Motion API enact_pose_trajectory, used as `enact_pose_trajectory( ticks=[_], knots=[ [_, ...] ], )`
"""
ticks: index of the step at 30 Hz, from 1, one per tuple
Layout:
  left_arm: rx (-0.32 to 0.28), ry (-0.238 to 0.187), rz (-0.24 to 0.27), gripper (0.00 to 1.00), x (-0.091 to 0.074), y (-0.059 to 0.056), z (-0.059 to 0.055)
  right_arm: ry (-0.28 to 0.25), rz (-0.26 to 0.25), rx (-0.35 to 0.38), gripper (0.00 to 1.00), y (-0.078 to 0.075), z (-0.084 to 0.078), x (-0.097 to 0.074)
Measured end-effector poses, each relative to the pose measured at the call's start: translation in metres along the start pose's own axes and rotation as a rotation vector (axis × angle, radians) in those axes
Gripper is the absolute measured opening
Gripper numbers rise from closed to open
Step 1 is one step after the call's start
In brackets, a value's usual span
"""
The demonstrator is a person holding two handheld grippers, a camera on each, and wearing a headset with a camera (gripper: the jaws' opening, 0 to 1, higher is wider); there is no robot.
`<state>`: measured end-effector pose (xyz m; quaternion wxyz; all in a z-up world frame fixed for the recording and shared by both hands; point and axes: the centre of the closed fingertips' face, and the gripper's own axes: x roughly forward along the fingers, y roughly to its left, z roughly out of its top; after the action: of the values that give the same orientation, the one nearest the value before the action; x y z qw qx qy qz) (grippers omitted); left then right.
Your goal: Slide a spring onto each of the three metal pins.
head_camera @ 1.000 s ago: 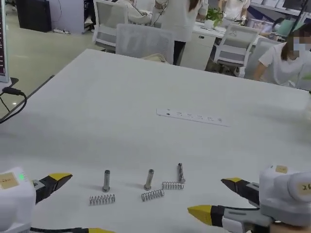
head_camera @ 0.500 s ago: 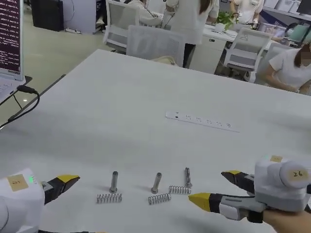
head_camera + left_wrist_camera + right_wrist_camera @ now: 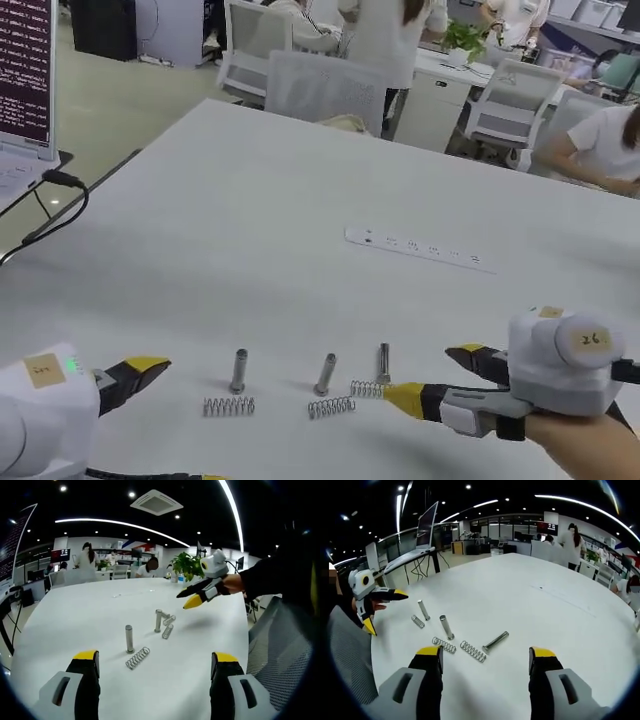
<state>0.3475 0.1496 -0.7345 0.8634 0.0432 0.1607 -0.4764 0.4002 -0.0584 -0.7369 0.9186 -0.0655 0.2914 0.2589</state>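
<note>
Right hand-held gripper (image 3: 419,374) gapes beside the springs (image 3: 331,407), broad tabletop (image 3: 300,190) beyond.

Jaws apart on right hand-held gripper (image 3: 485,653), three springs (image 3: 472,651), three pins (image 3: 446,626), white table (image 3: 545,610)

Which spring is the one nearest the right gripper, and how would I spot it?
On the big white table, look at the row of three metal pins standing near the person. The spring lies at the foot of the rightmost pin. Unlike the left spring and the middle spring, it sits just off the right gripper's yellow tip.
</note>
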Motion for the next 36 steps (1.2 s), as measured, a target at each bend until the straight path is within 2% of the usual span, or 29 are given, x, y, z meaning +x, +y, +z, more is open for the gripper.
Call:
enact_pose_trajectory(
  ticks=[16, 24, 36],
  knots=[
    [-0.006, -0.003, -0.007, 0.89, 0.002, -0.004, -0.001, 0.064, -0.017, -0.019, 0.60, -0.011, 0.005, 0.015],
    [-0.005, -0.005, -0.006, 0.89, 0.002, -0.005, 0.000, 0.102, -0.044, -0.031, 0.57, -0.021, 0.006, 0.023],
    [-0.009, -0.006, -0.003, 0.89, 0.003, -0.004, 0.000, 0.159, -0.055, -0.052, 0.51, -0.024, 0.006, 0.038]
  ],
)
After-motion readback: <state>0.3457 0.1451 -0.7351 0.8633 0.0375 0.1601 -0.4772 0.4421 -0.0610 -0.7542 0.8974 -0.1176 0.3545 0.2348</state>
